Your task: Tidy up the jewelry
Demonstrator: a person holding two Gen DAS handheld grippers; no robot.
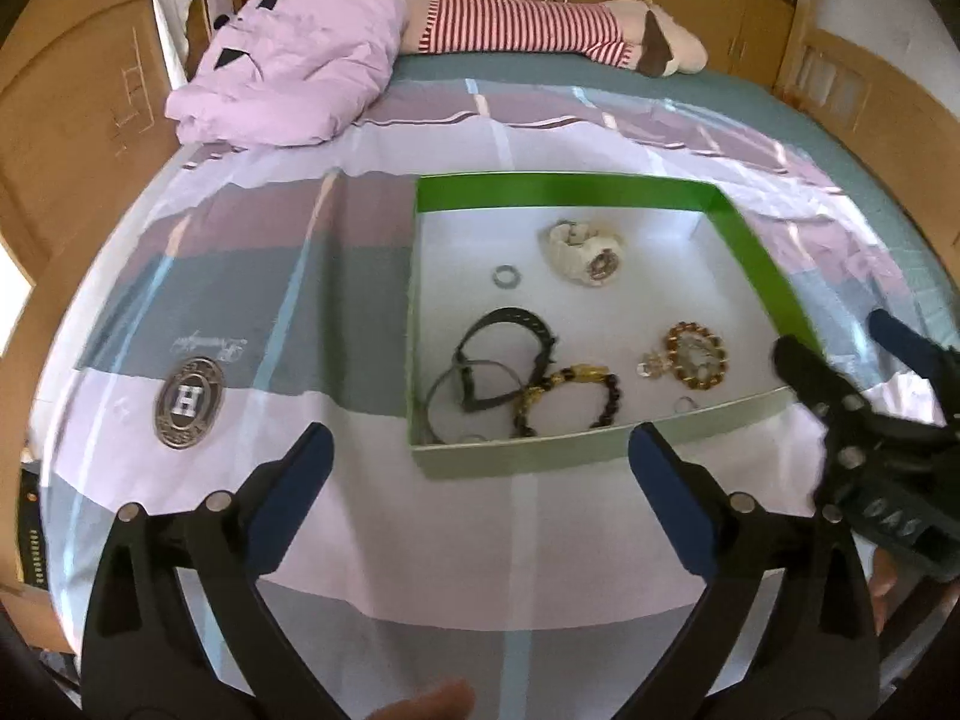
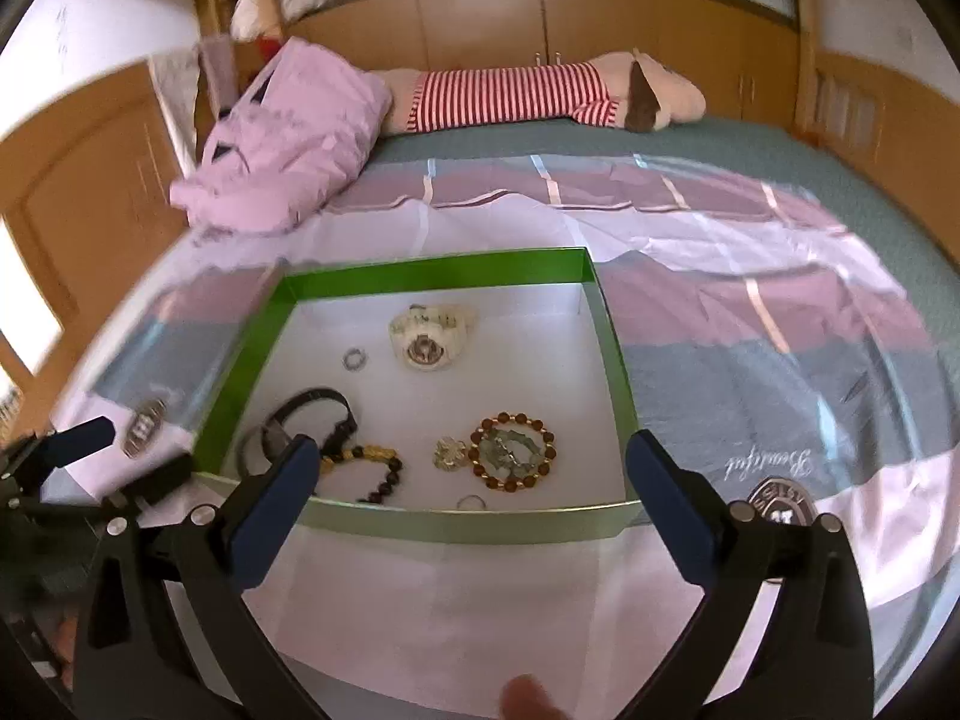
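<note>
A green-walled box lid (image 1: 564, 189) (image 2: 420, 276) with a white floor lies on the bed. In it lie a white watch (image 1: 585, 252) (image 2: 426, 339), a small ring (image 1: 506, 276) (image 2: 354, 358), a black watch (image 1: 510, 336) (image 2: 312, 414), a dark beaded bracelet (image 1: 570, 396) (image 2: 372, 468), an amber bead bracelet (image 1: 696, 355) (image 2: 513, 450) and another small ring (image 1: 686, 402) (image 2: 471, 502). My left gripper (image 1: 480, 468) is open and empty, just before the lid's near wall. My right gripper (image 2: 474, 474) is open and empty at the near wall; it also shows in the left wrist view (image 1: 840, 348).
The bedsheet (image 1: 300, 276) is striped lilac, grey and mauve, with a round printed badge (image 1: 187, 402) left of the lid. A crumpled lilac quilt (image 1: 300, 72) and a striped plush toy (image 1: 540, 24) lie at the far end. Wooden cabinets (image 2: 600, 18) ring the bed.
</note>
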